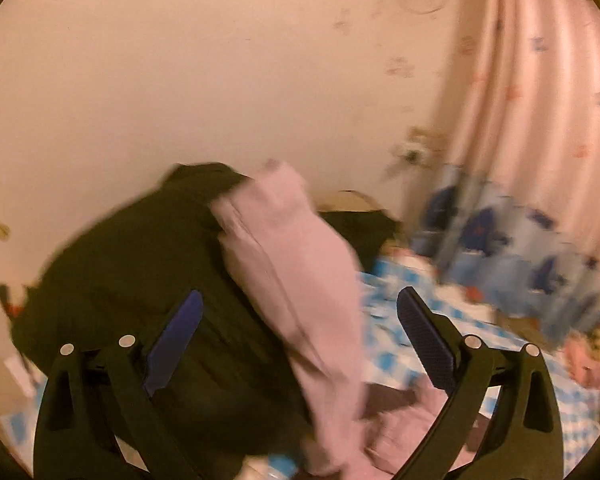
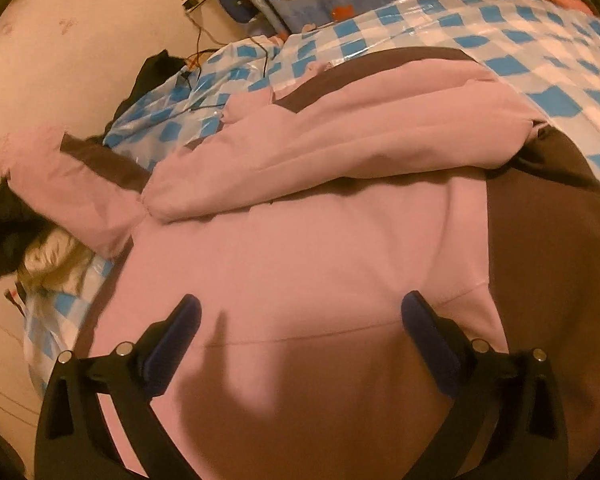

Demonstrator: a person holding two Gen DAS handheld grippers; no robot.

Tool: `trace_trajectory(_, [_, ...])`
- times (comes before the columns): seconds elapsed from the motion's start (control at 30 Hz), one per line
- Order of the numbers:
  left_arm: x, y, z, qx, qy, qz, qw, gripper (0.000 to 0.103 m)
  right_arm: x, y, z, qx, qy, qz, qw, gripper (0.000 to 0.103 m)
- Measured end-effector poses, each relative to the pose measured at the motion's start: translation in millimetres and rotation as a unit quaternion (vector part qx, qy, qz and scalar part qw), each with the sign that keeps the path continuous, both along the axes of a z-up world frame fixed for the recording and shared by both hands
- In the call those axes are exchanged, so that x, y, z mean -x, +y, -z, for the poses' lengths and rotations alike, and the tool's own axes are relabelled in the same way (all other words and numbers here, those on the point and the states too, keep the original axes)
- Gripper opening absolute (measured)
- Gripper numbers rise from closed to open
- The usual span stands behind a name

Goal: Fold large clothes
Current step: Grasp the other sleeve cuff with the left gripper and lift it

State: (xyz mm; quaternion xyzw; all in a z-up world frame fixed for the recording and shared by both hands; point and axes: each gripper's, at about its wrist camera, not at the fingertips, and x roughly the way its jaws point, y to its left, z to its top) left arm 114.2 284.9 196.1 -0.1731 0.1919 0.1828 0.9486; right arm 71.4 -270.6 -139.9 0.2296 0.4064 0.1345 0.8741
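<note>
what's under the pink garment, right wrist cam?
The pink garment lies on a blue-and-white checked sheet, visible around its edges. What is beneath the sheet, or directly under the garment's middle, is covered.

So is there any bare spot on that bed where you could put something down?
Yes: the checked sheet lies bare beyond the pink and brown garment, up to the blue patterned bedding. The wall side is crowded: cables, dark clothes.

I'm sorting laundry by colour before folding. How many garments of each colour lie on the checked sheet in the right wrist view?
Pink with brown panels: 1, the pink garment
Black: 1, the black garment; whether the dark cloth near the wall is another piece I cannot tell
Total: 2
</note>
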Motion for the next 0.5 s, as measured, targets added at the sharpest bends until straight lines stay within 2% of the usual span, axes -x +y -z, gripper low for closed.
trace_trajectory(0.1, [-27,22,2,0.016,0.034,-0.036,0.9986,0.094,1,-8,1,-0.026,0.005,0.007,1.0,0.097])
trace_trajectory(0.13, [-35,30,5,0.031,0.04,-0.049,0.9975,0.094,0,-10,1,-0.038,0.007,0.009,0.999,0.097])
trace_trajectory(0.23, [-50,46,6,0.043,0.045,-0.092,0.9938,0.094,-1,-14,1,-0.059,0.011,0.011,0.998,0.097])
trace_trajectory(0.33, [-60,57,8,0.067,0.039,-0.101,0.9919,0.094,-1,-17,0,-0.076,0.014,0.013,0.997,0.097])
trace_trajectory(0.4, [-72,57,7,0.056,0.048,-0.093,0.9929,0.094,-1,-18,1,-0.083,0.015,0.014,0.996,0.097])
trace_trajectory(0.43, [-77,56,7,0.056,0.053,-0.081,0.9937,0.089,-1,-19,1,-0.088,0.016,0.014,0.996,0.097])
trace_trajectory(0.47, [-81,56,9,0.061,0.055,-0.069,0.9942,0.052,-1,-20,0,-0.093,0.016,0.015,0.995,0.097])
trace_trajectory(0.5, [-87,57,12,0.081,0.063,-0.043,0.9938,0.036,-1,-20,0,-0.099,0.016,0.014,0.995,0.097])
